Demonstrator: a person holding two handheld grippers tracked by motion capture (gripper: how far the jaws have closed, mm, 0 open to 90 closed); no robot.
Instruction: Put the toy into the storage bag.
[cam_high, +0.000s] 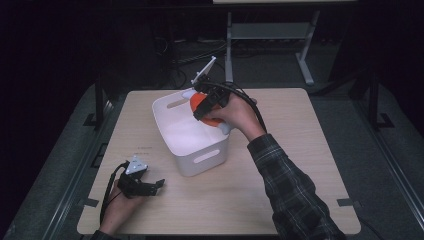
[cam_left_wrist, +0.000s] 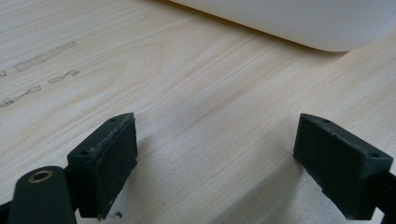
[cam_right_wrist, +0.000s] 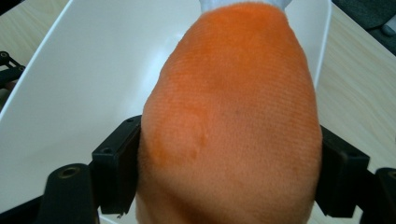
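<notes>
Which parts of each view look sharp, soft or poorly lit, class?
High view: the table is lit, the surroundings nearly black. Left gripper view: wood grain crisp, the white bin softer. Right gripper view: the orange plush toy sits so close its near end blurs, and the bin glares pale.

No legible text, label, brand, number or sign found. Small dark mark on bench (cam_high: 145, 148) left of tub (cam_high: 210, 158), too small to read. Faint smudged traces on bench surface in left gripper view, not readable as characters.
</notes>
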